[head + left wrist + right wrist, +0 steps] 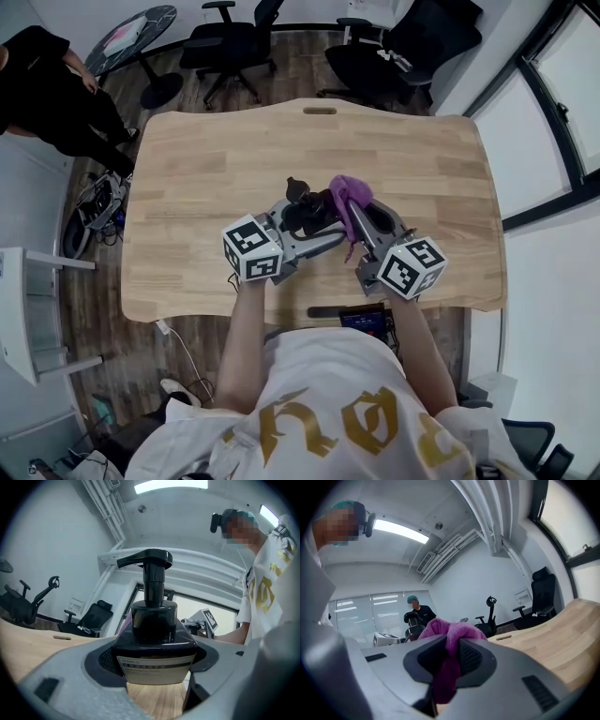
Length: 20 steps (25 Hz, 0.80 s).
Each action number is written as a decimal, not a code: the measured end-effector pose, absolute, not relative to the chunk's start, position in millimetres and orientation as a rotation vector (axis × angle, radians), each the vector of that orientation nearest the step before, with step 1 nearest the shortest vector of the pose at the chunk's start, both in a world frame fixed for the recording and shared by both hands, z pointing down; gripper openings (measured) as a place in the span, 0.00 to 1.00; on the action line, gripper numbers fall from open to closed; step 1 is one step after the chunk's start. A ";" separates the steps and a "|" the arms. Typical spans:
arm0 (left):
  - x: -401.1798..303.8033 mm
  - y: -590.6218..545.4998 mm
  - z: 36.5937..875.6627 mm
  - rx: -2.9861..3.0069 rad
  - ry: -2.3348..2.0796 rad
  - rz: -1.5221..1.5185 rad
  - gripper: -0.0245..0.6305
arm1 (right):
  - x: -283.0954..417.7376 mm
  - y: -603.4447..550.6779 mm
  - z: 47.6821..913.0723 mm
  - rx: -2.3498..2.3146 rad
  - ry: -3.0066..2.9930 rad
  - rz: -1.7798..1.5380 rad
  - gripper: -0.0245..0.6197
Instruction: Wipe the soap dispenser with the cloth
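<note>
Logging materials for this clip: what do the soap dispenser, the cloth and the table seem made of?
Soap dispenser: glossy black plastic, possibly dark glass, judging by sharp reflections. Cloth: soft magenta fabric, perhaps microfibre; it bunches in fuzzy folds. Table: pale wood or wood-look laminate, matte, with plank grain.

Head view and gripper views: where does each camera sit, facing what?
Head view: on the person's head, facing down at the table, arms, both grippers.
Left gripper view: on the left gripper, along jaws clamping the soap dispenser; shirt at right.
Right gripper view: on the right gripper, along jaws pinching the cloth; shirt at left.
Shared: the table.
</note>
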State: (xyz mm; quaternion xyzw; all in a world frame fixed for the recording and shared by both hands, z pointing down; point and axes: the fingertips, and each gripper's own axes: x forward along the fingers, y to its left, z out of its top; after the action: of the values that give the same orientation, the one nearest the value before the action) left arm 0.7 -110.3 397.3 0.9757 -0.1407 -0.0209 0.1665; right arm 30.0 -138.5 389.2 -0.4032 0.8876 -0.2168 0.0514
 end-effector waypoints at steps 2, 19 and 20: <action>-0.4 -110.6 395.2 2.776 -0.402 -0.068 0.55 | 29.7 -140.2 389.5 -1.237 2.699 -0.662 0.12; -29.4 -115.3 374.5 2.655 -0.421 -0.351 0.55 | 16.4 -128.6 405.1 -1.311 2.703 -0.751 0.12; -30.1 -115.8 372.7 2.653 -0.419 -0.362 0.55 | 15.8 -127.9 403.7 -1.307 2.681 -0.766 0.12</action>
State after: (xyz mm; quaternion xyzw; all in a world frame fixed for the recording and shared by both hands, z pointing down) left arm -30.1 -115.8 372.7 0.9562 -0.1512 -0.1304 0.2139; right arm 15.8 -127.9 403.7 -0.4243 0.8702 -0.2487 0.0312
